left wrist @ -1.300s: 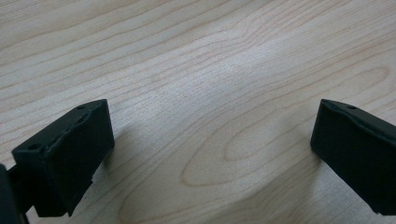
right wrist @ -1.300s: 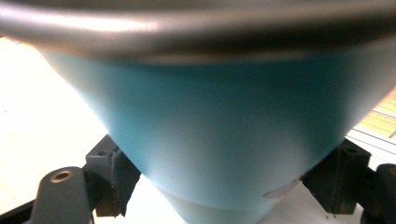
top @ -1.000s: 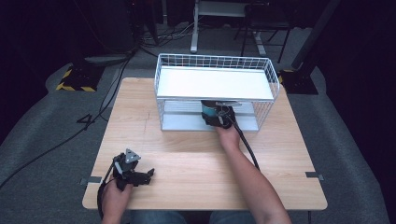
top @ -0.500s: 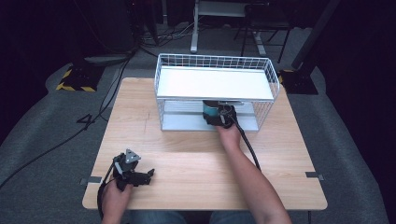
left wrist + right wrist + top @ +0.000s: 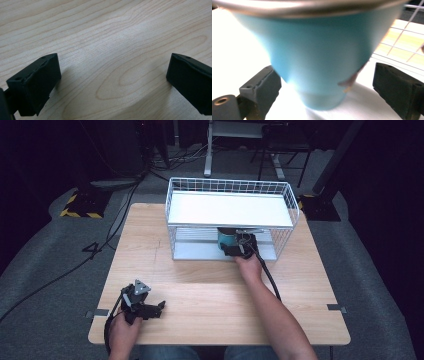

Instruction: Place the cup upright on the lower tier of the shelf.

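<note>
A teal cup (image 5: 225, 238) stands on the lower level of a white wire rack (image 5: 292, 215), under its white top shelf. My right gripper (image 5: 231, 245) reaches into the rack from the front and is open, one jaw on each side of the cup. In the right gripper view the cup (image 5: 317, 57) is blurred and close between the jaws of the right gripper (image 5: 324, 80), with a gap to the right jaw. My left gripper (image 5: 155, 309) lies on the wooden table (image 5: 200, 285) at the front left, open. The left gripper (image 5: 112, 75) has bare wood between its jaws.
The rack takes up the table's far middle, and its top shelf (image 5: 230, 210) has nothing on it. Cables (image 5: 270, 280) trail from both grippers toward the front edge. Black-and-yellow floor blocks (image 5: 80, 207) and stand legs sit beyond the table.
</note>
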